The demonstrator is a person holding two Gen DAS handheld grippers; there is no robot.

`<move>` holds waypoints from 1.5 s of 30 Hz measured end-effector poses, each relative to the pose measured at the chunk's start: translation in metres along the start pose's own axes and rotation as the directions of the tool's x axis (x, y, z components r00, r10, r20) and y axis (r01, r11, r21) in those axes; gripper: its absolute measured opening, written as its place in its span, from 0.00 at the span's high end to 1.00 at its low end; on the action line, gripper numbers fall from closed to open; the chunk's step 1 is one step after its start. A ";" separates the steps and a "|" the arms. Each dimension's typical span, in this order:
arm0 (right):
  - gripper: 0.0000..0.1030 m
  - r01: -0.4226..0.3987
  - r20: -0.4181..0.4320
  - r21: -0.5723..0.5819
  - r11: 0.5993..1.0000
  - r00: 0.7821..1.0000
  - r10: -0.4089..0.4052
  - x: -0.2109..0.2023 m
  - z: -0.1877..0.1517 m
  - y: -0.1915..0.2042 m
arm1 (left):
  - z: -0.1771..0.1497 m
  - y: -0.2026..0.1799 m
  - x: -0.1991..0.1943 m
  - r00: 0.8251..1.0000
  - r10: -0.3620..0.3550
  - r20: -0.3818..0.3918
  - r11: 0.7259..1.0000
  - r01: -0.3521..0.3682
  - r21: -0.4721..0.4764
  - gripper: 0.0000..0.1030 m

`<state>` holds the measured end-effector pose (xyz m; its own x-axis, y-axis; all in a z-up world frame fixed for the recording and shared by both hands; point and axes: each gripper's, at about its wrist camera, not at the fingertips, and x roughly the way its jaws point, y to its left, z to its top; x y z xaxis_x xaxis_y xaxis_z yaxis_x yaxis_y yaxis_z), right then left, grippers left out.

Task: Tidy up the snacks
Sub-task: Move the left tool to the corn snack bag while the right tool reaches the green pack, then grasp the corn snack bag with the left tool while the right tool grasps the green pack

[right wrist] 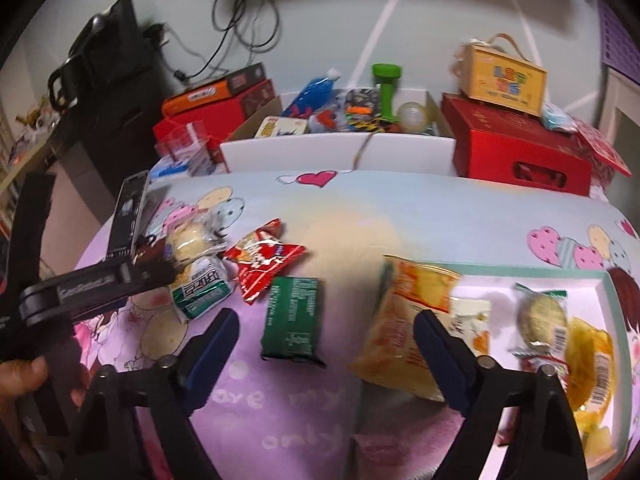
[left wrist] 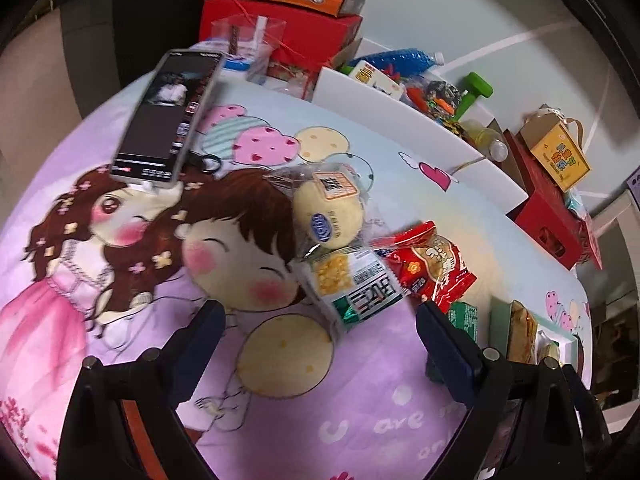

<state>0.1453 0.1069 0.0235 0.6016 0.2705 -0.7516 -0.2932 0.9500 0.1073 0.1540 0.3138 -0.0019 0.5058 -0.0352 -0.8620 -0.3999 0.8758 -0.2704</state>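
My left gripper [left wrist: 320, 320] hangs open over the cartoon-print cloth, just short of a white-and-green packet [left wrist: 352, 284]. A round bun in clear wrap [left wrist: 328, 216] lies behind that packet and a red packet [left wrist: 432, 264] to its right. My right gripper [right wrist: 326, 328] is open too, with a dark green packet [right wrist: 294, 320] lying flat between and ahead of its fingers. A yellow-orange bag [right wrist: 408, 320] lies over the left rim of a teal-edged tray [right wrist: 600, 280], by the right finger. The tray holds a wrapped round cookie [right wrist: 542, 316] and other snacks.
A phone [left wrist: 168, 116] leans on a stand at the back left. Behind the cloth stand a white box of toys [right wrist: 340, 152], red boxes [right wrist: 516, 148] and a yellow carton [right wrist: 504, 76]. A hand [right wrist: 20, 376] holds the left tool at the right view's left edge.
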 end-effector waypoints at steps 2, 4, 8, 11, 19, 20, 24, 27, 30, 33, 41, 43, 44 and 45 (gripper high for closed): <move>0.18 -0.001 -0.004 -0.017 1.000 1.000 0.001 0.007 0.002 0.006 | 0.002 -0.002 0.007 1.000 -0.006 -0.007 1.000 0.006 0.002 0.06; 0.21 -0.003 -0.012 -0.039 0.999 1.000 0.002 0.016 0.004 0.013 | 0.006 -0.003 0.015 1.000 -0.006 -0.013 1.000 0.006 0.005 0.06; 0.27 -0.006 -0.036 -0.059 0.998 0.999 0.004 0.033 0.005 0.022 | 0.011 -0.005 0.026 1.000 -0.014 -0.017 1.000 0.014 0.013 0.06; 0.30 -0.018 -0.061 -0.067 0.998 0.998 0.014 0.045 0.004 0.027 | 0.013 -0.008 0.035 0.999 -0.018 -0.026 1.000 0.019 0.020 0.06; 0.32 0.002 -0.107 -0.072 0.997 0.994 -0.009 0.070 -0.001 0.027 | 0.012 -0.020 0.056 0.999 -0.002 -0.044 0.999 0.004 0.051 0.06; 0.32 0.004 -0.109 -0.076 0.997 0.994 -0.012 0.072 -0.001 0.028 | 0.012 -0.021 0.058 0.999 0.006 -0.045 0.998 -0.004 0.057 0.07; 0.32 0.024 -0.113 -0.101 0.995 0.993 -0.035 0.079 -0.004 0.031 | 0.011 -0.024 0.063 0.999 0.031 -0.041 0.997 -0.028 0.073 0.07; 0.32 0.025 -0.117 -0.111 0.993 0.992 -0.038 0.081 -0.005 0.033 | 0.010 -0.026 0.065 0.998 0.049 -0.039 0.995 -0.045 0.086 0.07; 0.37 0.020 -0.120 -0.122 0.992 0.992 -0.034 0.082 -0.007 0.036 | 0.009 -0.028 0.067 0.997 0.066 -0.033 0.993 -0.063 0.097 0.07; 0.38 0.016 -0.124 -0.125 0.992 0.992 -0.032 0.083 -0.008 0.037 | 0.008 -0.030 0.065 0.997 0.074 -0.027 0.991 -0.071 0.109 0.14; 0.42 0.033 -0.139 -0.136 0.990 0.989 -0.052 0.086 -0.010 0.038 | 0.008 -0.026 0.063 0.997 0.071 -0.027 0.992 -0.068 0.102 0.16; 0.43 0.043 -0.142 -0.147 0.988 0.988 -0.064 0.088 -0.011 0.039 | 0.008 -0.024 0.063 0.997 0.069 -0.029 0.993 -0.066 0.097 0.16; 0.43 0.045 -0.141 -0.150 0.988 0.988 -0.067 0.087 -0.011 0.040 | 0.008 -0.025 0.063 0.997 0.070 -0.030 0.993 -0.067 0.099 0.16; 0.44 0.046 -0.141 -0.152 0.987 0.988 -0.067 0.087 -0.011 0.040 | 0.008 -0.025 0.064 0.997 0.074 -0.031 0.992 -0.070 0.103 0.16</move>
<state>0.1777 0.1664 -0.0453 0.5089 0.1813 -0.8415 -0.3747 0.9267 -0.0270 0.2028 0.2932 -0.0468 0.4509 0.0148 -0.8924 -0.3537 0.9210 -0.1634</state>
